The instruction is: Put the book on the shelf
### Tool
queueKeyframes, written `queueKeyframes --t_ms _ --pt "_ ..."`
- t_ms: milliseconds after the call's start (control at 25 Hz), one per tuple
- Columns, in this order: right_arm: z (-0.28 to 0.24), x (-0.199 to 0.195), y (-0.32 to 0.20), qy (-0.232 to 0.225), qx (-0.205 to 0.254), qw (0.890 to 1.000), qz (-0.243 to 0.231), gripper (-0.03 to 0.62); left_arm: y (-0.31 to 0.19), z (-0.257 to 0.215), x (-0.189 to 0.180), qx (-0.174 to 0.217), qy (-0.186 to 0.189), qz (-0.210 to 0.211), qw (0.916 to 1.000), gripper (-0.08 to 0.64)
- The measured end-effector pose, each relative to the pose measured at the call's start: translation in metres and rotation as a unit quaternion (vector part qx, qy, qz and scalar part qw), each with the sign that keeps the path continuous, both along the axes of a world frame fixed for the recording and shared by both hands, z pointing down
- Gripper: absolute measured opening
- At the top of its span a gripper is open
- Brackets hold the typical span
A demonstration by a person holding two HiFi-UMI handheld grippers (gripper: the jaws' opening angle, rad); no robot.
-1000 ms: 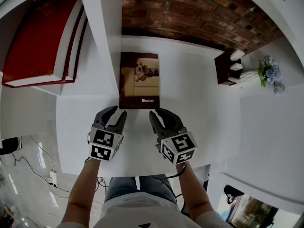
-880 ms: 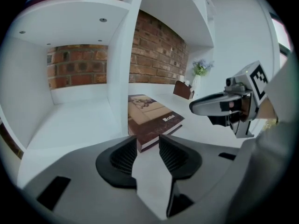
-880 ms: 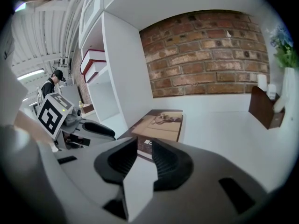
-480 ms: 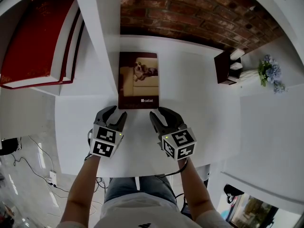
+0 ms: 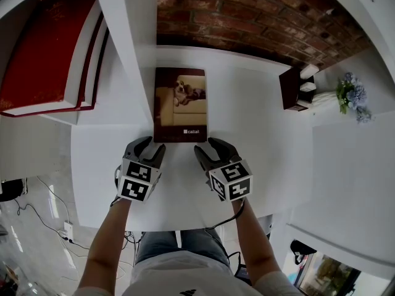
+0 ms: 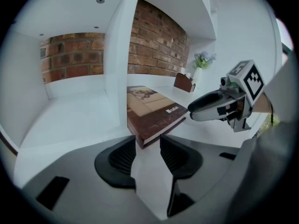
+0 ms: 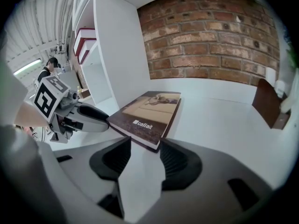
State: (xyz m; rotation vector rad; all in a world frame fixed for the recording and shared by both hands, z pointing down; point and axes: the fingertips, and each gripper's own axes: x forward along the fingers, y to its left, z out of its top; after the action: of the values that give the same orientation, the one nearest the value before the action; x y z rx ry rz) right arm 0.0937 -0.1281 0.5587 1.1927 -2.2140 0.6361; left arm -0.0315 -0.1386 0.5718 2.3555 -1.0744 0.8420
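The book (image 5: pixel 180 103), dark brown with a dog on a sofa on its cover, lies flat on the white shelf board (image 5: pixel 247 122), close beside the upright divider (image 5: pixel 126 48). My left gripper (image 5: pixel 150 148) is at the book's near left corner and stands open. That corner (image 6: pixel 140 141) sits just at the jaw tips (image 6: pixel 147 146), and the pads do not press on it. My right gripper (image 5: pixel 210 147) is at the near right corner. Its jaws are opening, with the book's edge (image 7: pixel 149 141) just ahead of them and nothing gripped.
Large red books (image 5: pixel 49 48) are stacked in the compartment left of the divider. A brick wall (image 5: pixel 247 17) closes the back. A brown holder (image 5: pixel 293 88) and a vase of blue flowers (image 5: pixel 349 94) stand at the right. A person (image 7: pixel 46 69) is far off at the left.
Both grippers' jaws have spread wider at the book's near edge, the right one the most. The book lies where it was.
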Motion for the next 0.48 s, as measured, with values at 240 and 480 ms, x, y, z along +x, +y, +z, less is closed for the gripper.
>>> queueKeyframes --t_ms 240,480 --pt "0.009 0.001 -0.004 0.015 -0.014 1.0 -0.009 0.198 0.0 0.006 0.002 -0.006 -0.008 0.007 0.9999 0.163" --pt "0.017 0.0 -0.007 0.026 -0.025 0.999 -0.021 0.201 -0.001 0.013 0.005 -0.009 -0.015 0.011 0.9998 0.164"
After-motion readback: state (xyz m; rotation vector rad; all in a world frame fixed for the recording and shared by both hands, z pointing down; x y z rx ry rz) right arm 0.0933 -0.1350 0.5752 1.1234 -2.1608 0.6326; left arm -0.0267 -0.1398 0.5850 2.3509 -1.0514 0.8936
